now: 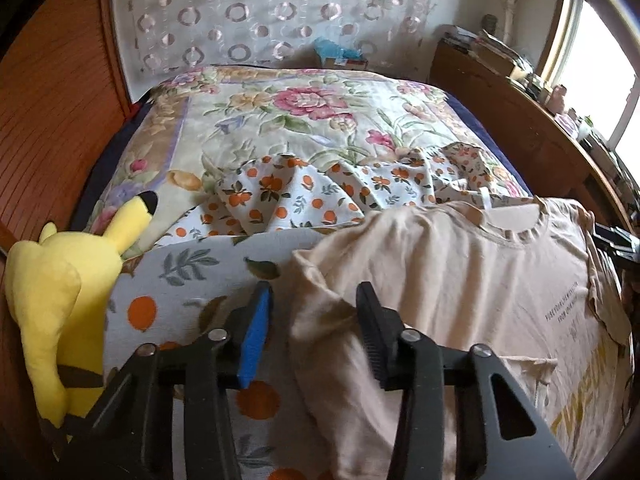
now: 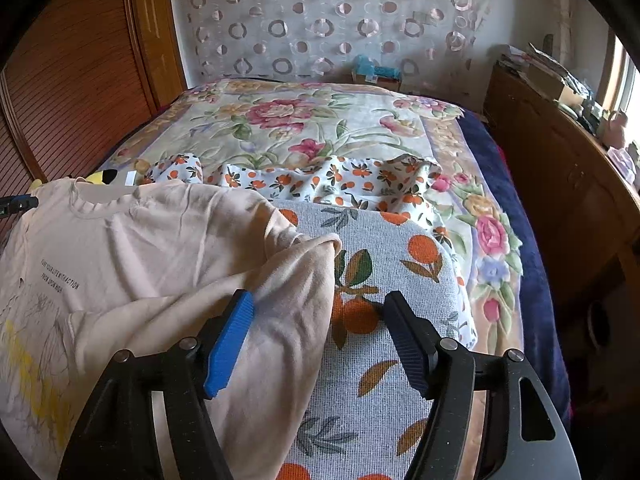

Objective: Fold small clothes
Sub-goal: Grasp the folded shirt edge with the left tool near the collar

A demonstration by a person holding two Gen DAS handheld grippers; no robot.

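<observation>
A beige T-shirt (image 1: 472, 280) with small dark lettering and a yellow print lies spread on an orange-fruit patterned cloth (image 1: 192, 280) on the bed. My left gripper (image 1: 314, 296) is open, its jaws astride the shirt's left sleeve edge. My right gripper (image 2: 320, 300) is open, its jaws astride the shirt's (image 2: 132, 248) right sleeve edge over the orange-fruit cloth (image 2: 392, 264). Neither grips the fabric. The right gripper's tip also shows in the left wrist view at the far right (image 1: 616, 240).
A yellow plush toy (image 1: 60, 288) sits at the bed's left edge beside a wooden wardrobe (image 1: 52, 100). A floral bedspread (image 1: 304, 112) covers the bed. A cluttered wooden cabinet (image 2: 560, 168) stands right of the bed, under a window.
</observation>
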